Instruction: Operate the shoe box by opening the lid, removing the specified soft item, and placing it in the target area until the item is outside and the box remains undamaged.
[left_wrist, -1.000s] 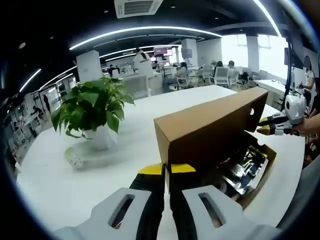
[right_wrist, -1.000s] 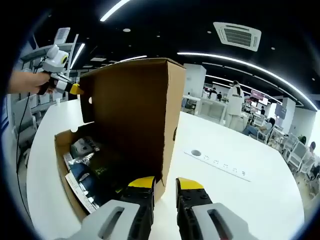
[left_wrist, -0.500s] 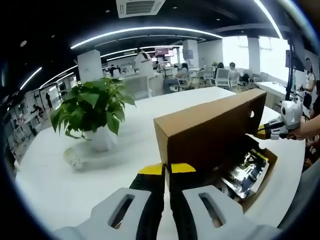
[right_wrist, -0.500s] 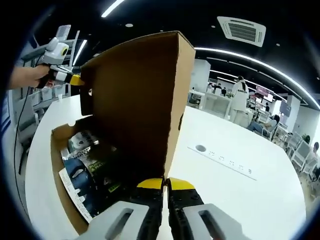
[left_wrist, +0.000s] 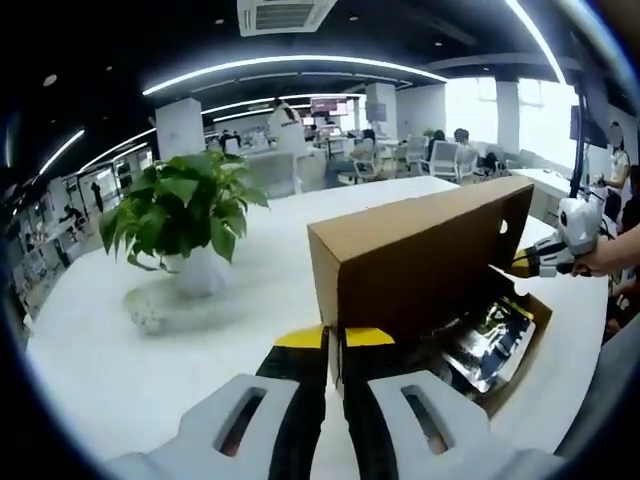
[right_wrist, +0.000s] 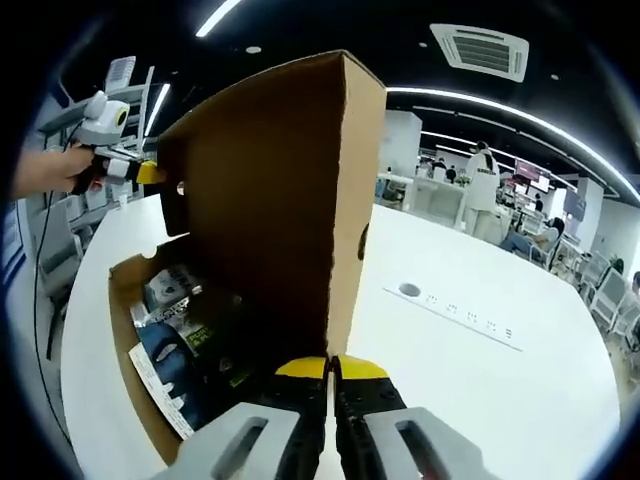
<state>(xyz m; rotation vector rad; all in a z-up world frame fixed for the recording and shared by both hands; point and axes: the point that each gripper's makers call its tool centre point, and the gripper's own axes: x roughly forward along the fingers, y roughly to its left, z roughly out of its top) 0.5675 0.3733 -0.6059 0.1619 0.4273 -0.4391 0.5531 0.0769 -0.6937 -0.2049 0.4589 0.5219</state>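
The shoe box sits on the white table with its lid raised upright. In your left gripper view the brown lid runs from the centre out toward 3 o'clock, and the open tray lies below it at about 4 o'clock. Inside the tray you can see a glossy dark packet with yellow and white print, lying flat against the bottom; what it wraps can't be made out.

Your left gripper has its yellow tips pressed together at the near corner of the lid, at 6 o'clock. They look clenched on the cardboard edge, though the exact bite is hidden. A potted plant stands well apart at 9 o'clock, with a small speckled object on the table just below it.

In your right gripper view the lid towers at centre, inner face toward 9 o'clock. Your right gripper is closed at 6 o'clock, tips meeting on the lid's near vertical edge. The open tray spreads toward 8 o'clock, holding the dark packet with a white printed sheet near its rim. Your left gripper shows at 10 o'clock at the lid's far corner, held by a hand. A strip with small round markings lies on the table at 3 o'clock.
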